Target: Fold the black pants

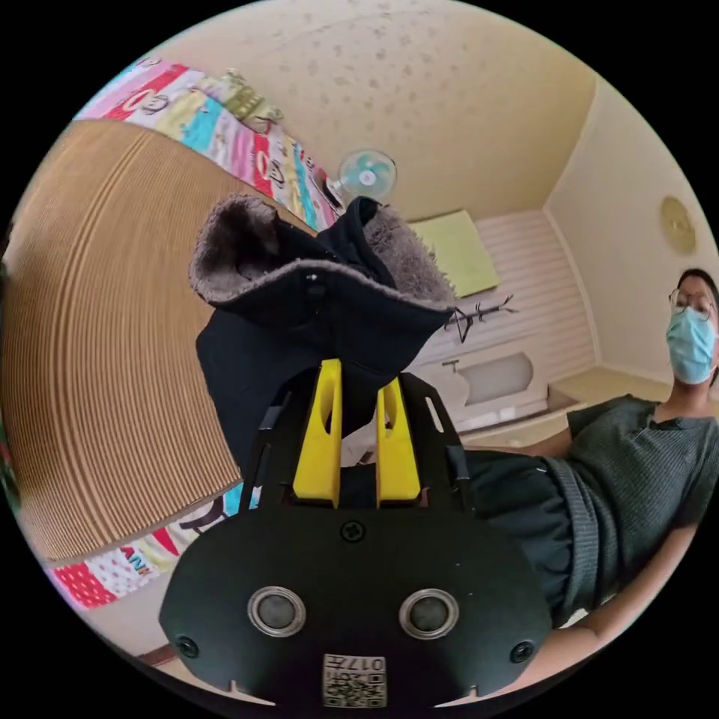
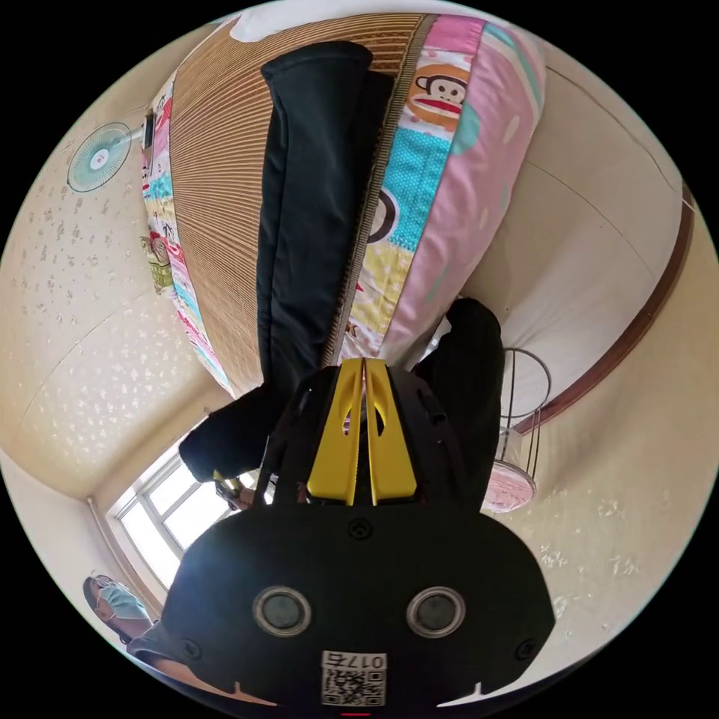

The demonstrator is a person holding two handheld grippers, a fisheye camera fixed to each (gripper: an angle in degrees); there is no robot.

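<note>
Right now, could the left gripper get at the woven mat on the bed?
Probably not directly: the left gripper has its fingers shut on the black pants, which are bunched between it and the woven mat.

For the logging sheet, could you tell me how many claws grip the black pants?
2: the left claw clamps the fleece-lined waistband, and the right claw pinches the black pants near the mat's edge.

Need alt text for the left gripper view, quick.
The left tongs pinch a lifted bunch of the black pants, whose grey fleece lining shows at the folded-over edge. Behind lies a woven mat over a colourful bedsheet; a person stands beside.
</note>
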